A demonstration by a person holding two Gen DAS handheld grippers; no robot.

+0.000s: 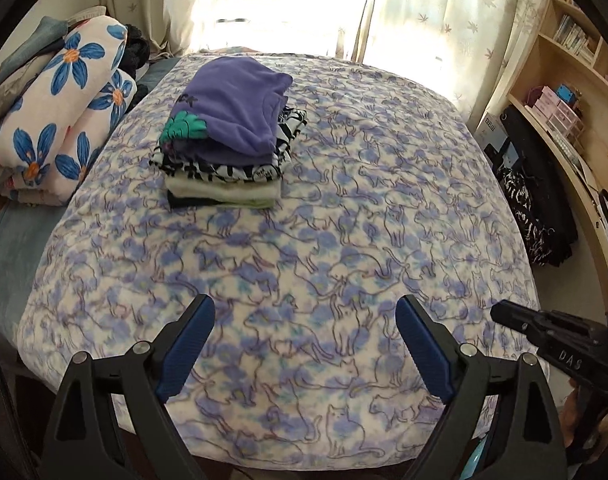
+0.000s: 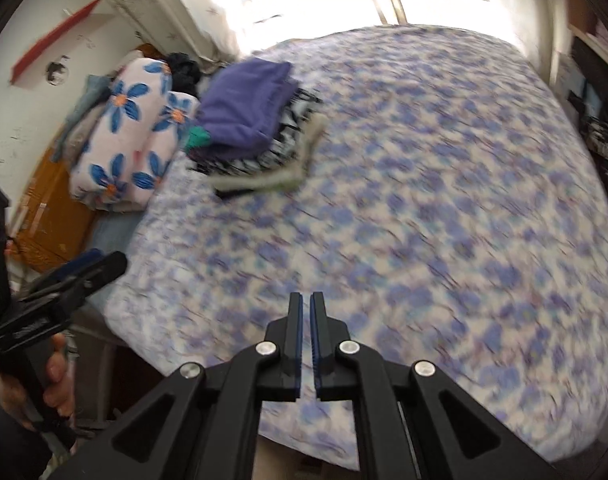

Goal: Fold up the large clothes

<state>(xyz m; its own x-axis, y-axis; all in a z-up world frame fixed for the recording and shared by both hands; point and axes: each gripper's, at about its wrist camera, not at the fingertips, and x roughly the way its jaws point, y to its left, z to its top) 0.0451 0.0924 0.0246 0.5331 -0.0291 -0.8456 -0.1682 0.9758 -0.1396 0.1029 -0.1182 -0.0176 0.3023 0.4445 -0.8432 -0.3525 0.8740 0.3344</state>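
Over the near edge of the bed, the left gripper hangs with its blue pads spread wide and nothing between them, while the right gripper shows only a thin slit between its pads, also empty. Beneath both stretches the cat-print blanket, bare across its middle. Well beyond, toward the far left of the bed, sits the stack of folded clothes, a purple garment on top, its long axis running away from the grippers. The stack lies ahead and left of both claws, nearer the left one by this reading. Beside it rests a flowered quilt.
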